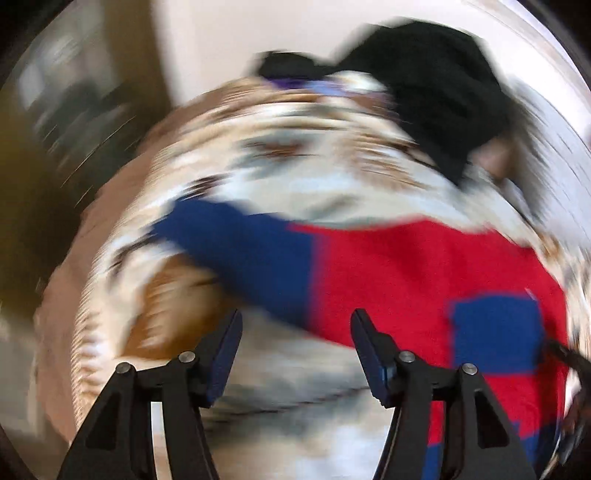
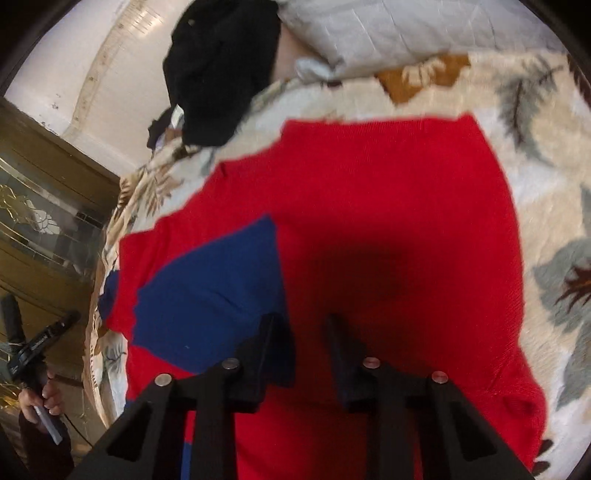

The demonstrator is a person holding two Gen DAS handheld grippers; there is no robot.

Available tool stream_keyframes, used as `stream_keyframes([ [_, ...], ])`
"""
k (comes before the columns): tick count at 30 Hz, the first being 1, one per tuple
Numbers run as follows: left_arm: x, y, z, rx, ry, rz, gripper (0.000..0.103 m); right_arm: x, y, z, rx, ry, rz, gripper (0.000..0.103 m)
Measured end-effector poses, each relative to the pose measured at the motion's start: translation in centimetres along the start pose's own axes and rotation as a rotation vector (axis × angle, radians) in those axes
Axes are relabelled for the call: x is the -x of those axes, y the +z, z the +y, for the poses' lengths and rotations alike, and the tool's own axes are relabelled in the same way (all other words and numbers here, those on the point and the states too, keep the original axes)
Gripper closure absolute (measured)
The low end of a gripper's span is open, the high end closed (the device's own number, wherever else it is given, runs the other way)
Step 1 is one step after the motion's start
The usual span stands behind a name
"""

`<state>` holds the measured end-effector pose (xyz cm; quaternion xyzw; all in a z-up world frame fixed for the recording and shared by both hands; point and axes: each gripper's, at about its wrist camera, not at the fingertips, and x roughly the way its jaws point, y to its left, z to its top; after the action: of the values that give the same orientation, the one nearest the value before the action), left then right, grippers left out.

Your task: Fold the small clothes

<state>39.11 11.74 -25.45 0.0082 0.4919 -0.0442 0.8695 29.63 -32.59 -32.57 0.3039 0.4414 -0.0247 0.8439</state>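
Observation:
A small red sweater [image 2: 388, 229] with blue sleeves and a blue pocket patch [image 2: 210, 288] lies flat on a leaf-patterned blanket [image 2: 554, 184]. In the blurred left wrist view the sweater [image 1: 406, 266] lies ahead and to the right, its blue sleeve [image 1: 240, 243] stretched left. My left gripper [image 1: 295, 321] is open and empty, just above the blanket near the sleeve. My right gripper [image 2: 306, 325] is open and empty, low over the sweater's red body beside the blue patch. The left gripper, held in a hand, also shows at the left edge of the right wrist view [image 2: 29, 343].
A heap of black clothes [image 2: 221, 70] lies at the far end of the blanket, also in the left wrist view [image 1: 436, 88]. A grey pillow [image 2: 388, 29] sits behind it. A wooden cabinet with glass doors [image 2: 40, 221] stands left of the bed.

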Motion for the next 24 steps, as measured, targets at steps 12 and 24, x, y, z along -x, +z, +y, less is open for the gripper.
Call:
stream_keyframes([
  [12, -6.4, 1.6, 9.8, 0.506, -0.163, 0.035, 0.041, 1.7, 0.6, 0.2, -0.033, 0.126, -0.131, 0.069],
  [24, -10.6, 4.3, 8.9, 0.533, -0.203, 0.021, 0.08, 2.0, 0.9, 0.2, -0.015, 0.102, -0.147, 0.069],
])
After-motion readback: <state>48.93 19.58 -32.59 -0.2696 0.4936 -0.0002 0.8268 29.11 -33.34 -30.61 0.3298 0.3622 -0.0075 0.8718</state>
